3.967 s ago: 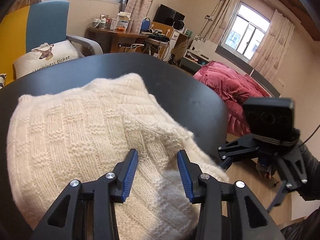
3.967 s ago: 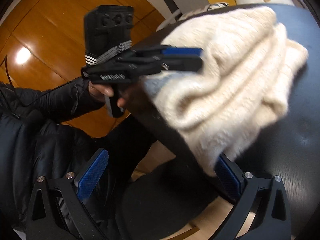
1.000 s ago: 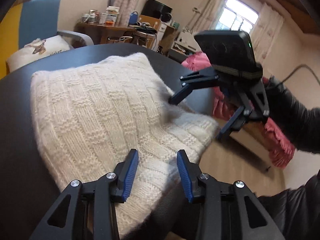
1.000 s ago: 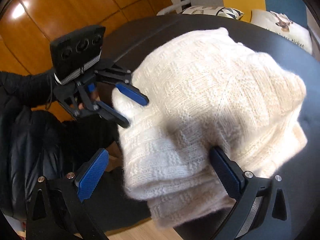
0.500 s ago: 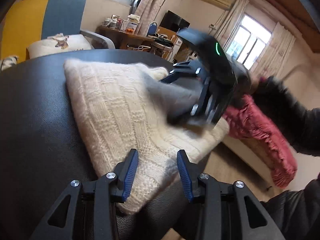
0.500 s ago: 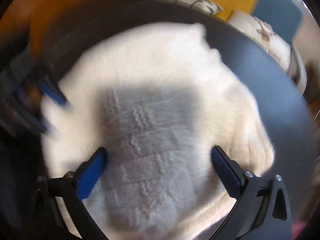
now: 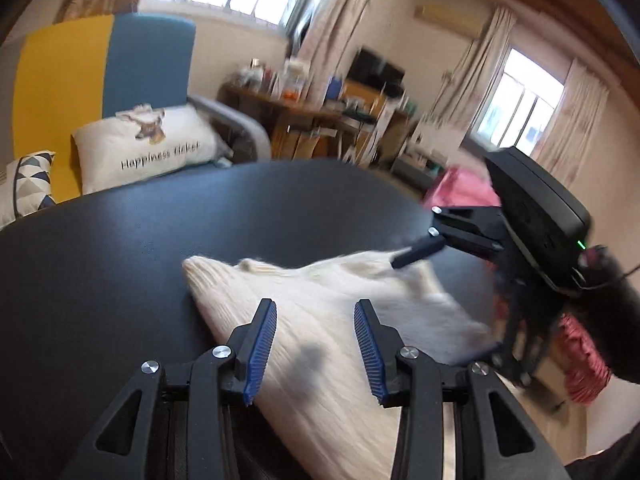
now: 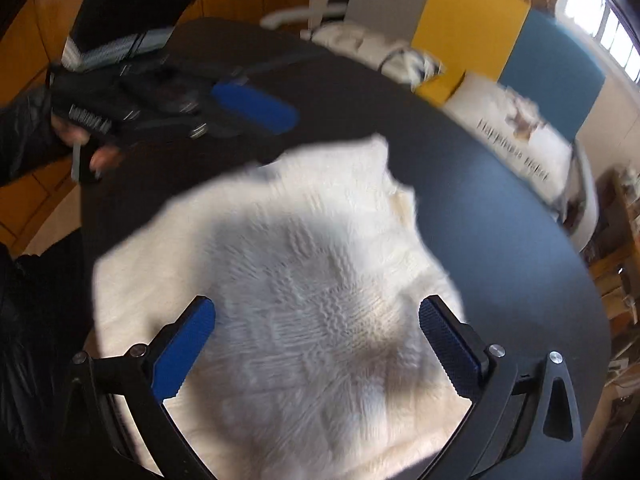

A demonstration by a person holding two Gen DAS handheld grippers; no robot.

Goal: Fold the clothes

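Right wrist view first: my right gripper (image 8: pixel 316 340) stands with its jaws wide apart, holding nothing, poised over the cream knitted sweater (image 8: pixel 288 300), whose middle it shades. From the left wrist camera, my left gripper (image 7: pixel 315 346) has its jaws parted to a middling gap with nothing between them, low over the near edge of the same sweater (image 7: pixel 320 320). The garment lies bunched into a compact, roughly squared bundle on the dark round table (image 7: pixel 120 248), towards the near rim, and some of it seems to run past the edge below the left tool, though blur makes that hard to settle.

Whether this bundle is a finished fold or one awaiting another pass, I can't judge from here.

My worry is the edge: a push with either tool could drag the loose knit off the table. The fluffy yarn may also snag on the ribbed blue pads (image 7: pixel 262 346), pulling layers open.
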